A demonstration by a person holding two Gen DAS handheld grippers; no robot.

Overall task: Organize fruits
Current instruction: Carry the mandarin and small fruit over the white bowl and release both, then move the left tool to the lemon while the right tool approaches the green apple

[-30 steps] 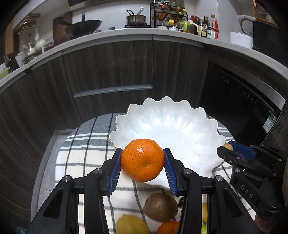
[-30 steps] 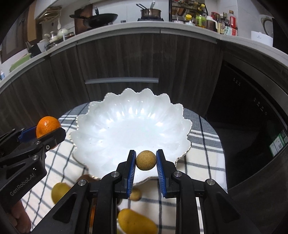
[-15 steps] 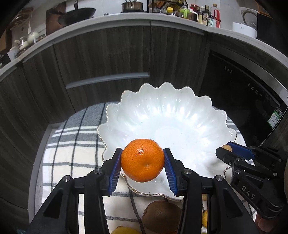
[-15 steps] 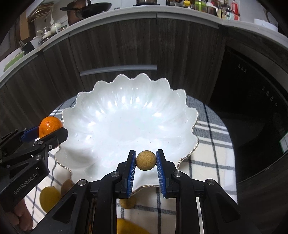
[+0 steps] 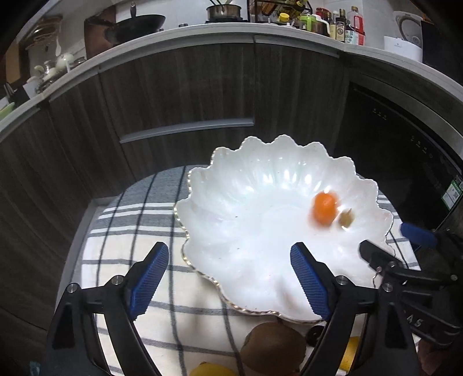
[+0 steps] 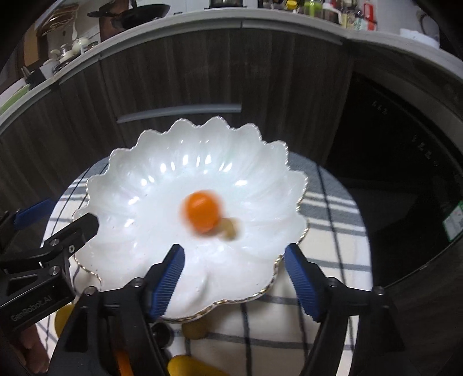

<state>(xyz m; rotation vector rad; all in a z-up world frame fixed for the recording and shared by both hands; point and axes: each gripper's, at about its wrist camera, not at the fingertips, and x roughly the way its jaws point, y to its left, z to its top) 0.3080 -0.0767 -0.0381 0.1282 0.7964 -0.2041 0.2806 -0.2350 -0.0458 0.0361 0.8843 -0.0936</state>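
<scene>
both pairs of fingers (image 5: 156,277) were opening, empty; orange (image 6: 201,215) and a blurred small fruit (image 6: 230,228), perhaps a longan, lay in the bowl (image 6: 121,162); kiwi (image 5: 273,347) remained outside.

both wrist cams angled steeply down and close over the white bowl (image 5: 260,208), facing the dark cabinets (image 5: 179,86), left claw (image 5: 228,277) cam peeking at the right claw (image 6: 234,274), both sharing bowl and checked cloth (image 6: 327,231)

Checked cloth (image 5: 121,240) covers the round table – grey and dark stripes on white. Behind it dark wood cabinets (image 5: 179,95) with a metal handle (image 5: 188,130). Worktop (image 5: 202,31) carries a wok (image 5: 136,24), pot (image 5: 224,11), bottles (image 5: 344,27). Black appliance front (image 6: 405,150) at right.
</scene>
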